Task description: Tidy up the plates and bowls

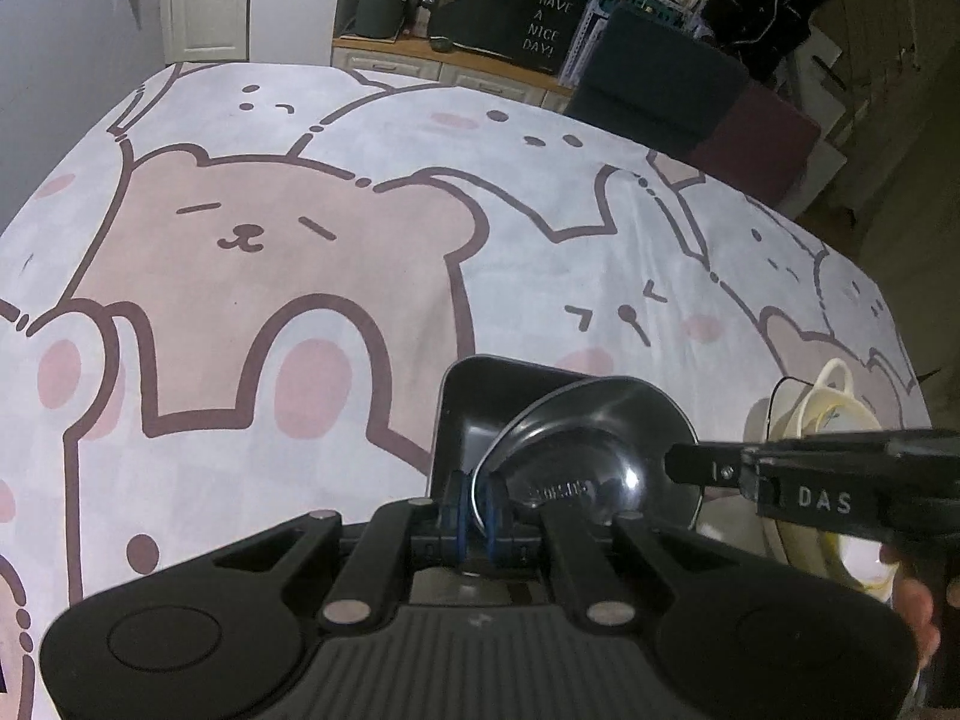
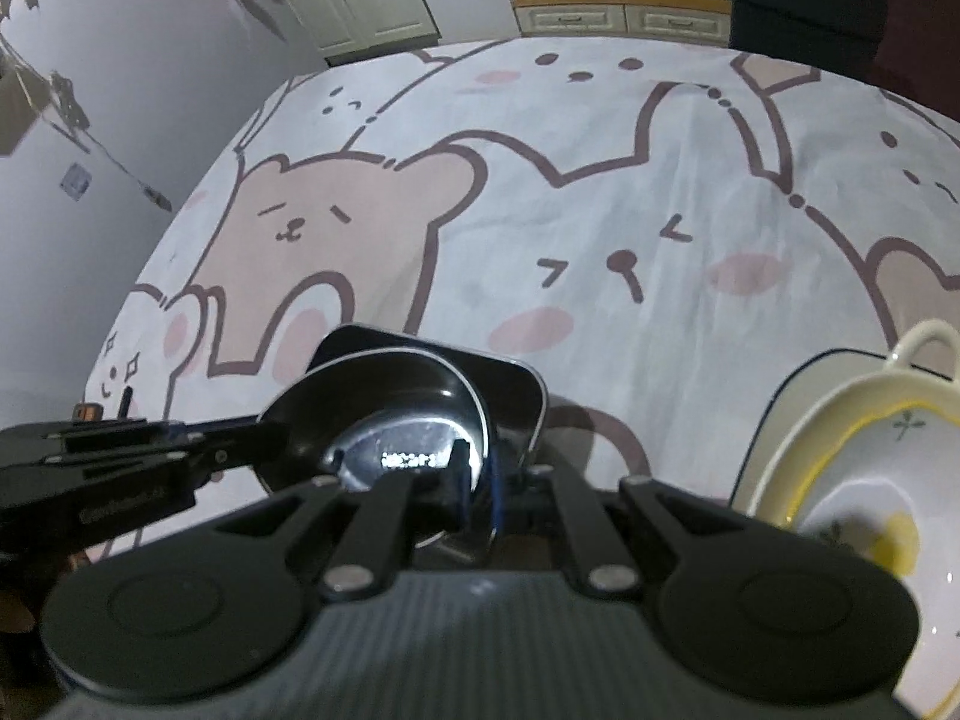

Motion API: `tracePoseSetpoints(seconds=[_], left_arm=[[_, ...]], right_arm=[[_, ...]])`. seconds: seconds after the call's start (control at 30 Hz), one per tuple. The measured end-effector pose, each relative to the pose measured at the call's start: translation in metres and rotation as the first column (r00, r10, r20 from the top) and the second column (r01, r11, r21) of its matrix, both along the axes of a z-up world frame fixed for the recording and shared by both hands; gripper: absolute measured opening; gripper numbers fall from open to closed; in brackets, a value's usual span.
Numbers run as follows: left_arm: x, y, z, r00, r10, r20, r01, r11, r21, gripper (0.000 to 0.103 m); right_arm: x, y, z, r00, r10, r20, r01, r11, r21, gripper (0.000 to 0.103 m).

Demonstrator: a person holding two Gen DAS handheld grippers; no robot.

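now: black bowl carried two-handed toward the square dish

clamped on opposite edges of one round black bowl: left gripper with blue-padded fingers together on the near rim, right gripper likewise pinched shut on the rim at its own side. probably gripped from both sides to keep the glossy, shallow bowl level and stop it swinging, as a thin rim gives one pair of pads little to bite on. held low over a black square dish on the bear-print cloth, part of the dish visible behind and beneath the bowl; contact between the two cannot be judged from either view. looks like a nesting move, dark pieces gathered into one pile. kept apart off to the right, a second pile: pale bowl with yellow rim and loop handles, sitting on a white plate with a dark edge line, so light crockery seems sorted together.

readable writing: "das" in white on the right gripper's body as seen from the left wrist; "have a nice day!" on a dark board at the back of the room. a bright label at the bowl's centre, too blurred to read. faint lettering on the left gripper's side, seen from the right wrist, also illegible.
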State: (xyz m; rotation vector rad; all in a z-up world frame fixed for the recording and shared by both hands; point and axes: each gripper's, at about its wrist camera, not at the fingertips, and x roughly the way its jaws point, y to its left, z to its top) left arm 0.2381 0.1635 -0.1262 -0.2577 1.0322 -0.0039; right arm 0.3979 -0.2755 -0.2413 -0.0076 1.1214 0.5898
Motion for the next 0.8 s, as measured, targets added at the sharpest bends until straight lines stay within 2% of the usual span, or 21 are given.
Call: tracePoseSetpoints(seconds=[0.47, 0.73, 0.8], left_arm=[[0.003, -0.002, -0.013, 0.999, -0.017, -0.038, 0.019, 0.999, 0.038, 0.007], [0.005, -0.001, -0.016, 0.999, -0.022, -0.049, 0.023, 0.999, 0.033, 0.008], [0.005, 0.0, -0.016, 0.999, -0.021, -0.049, 0.023, 0.999, 0.029, 0.008]], right_arm=[[0.015, 0.021, -0.011, 0.998, 0.053, 0.031, -0.051, 0.997, -0.064, 0.01], [0.018, 0.03, -0.018, 0.997, 0.075, 0.018, -0.073, 0.995, -0.073, 0.024], [0.018, 0.031, -0.018, 0.997, 0.081, 0.022, -0.079, 0.994, -0.077, 0.024]])
